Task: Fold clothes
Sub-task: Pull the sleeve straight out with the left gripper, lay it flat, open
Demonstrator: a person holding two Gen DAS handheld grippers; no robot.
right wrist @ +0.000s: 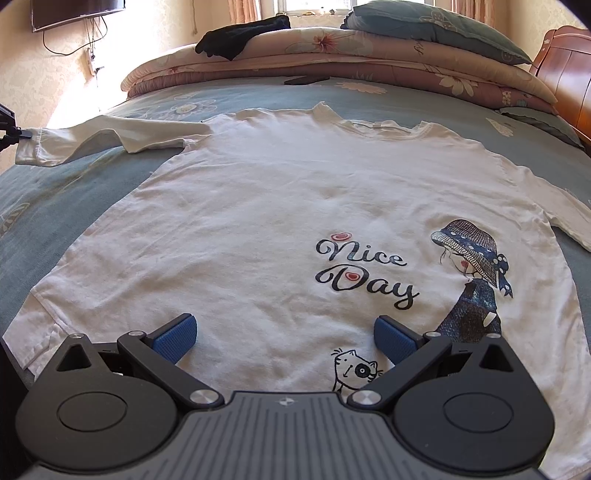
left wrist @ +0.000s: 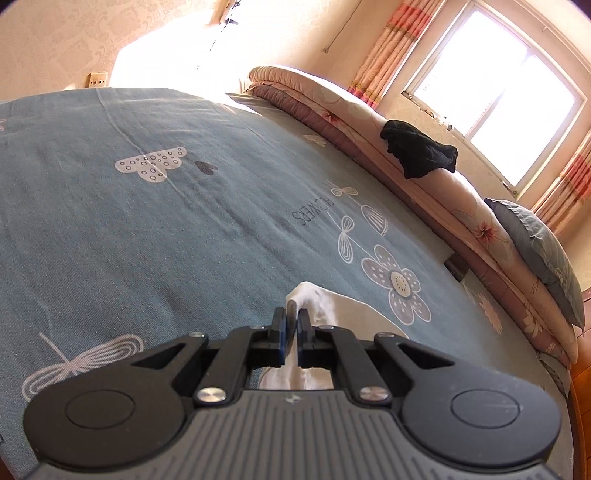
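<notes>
A white T-shirt (right wrist: 258,206) with a "Nice Day" print lies flat, front up, on the blue bed sheet (right wrist: 55,192). My right gripper (right wrist: 286,338) is open just above the shirt's lower hem, blue pads apart. My left gripper (left wrist: 291,323) is shut on the end of the shirt's left sleeve (left wrist: 314,299) and holds it slightly raised. In the right wrist view that gripper (right wrist: 9,125) shows at the far left edge, pinching the sleeve cuff (right wrist: 33,147), which is stretched out from the shirt.
A folded floral quilt (right wrist: 332,59) lies along the far side of the bed with a black garment (right wrist: 240,37) and a grey pillow (right wrist: 436,26) on it. A dark flat object (right wrist: 306,79) lies by the quilt. A wooden headboard (right wrist: 569,70) stands at right.
</notes>
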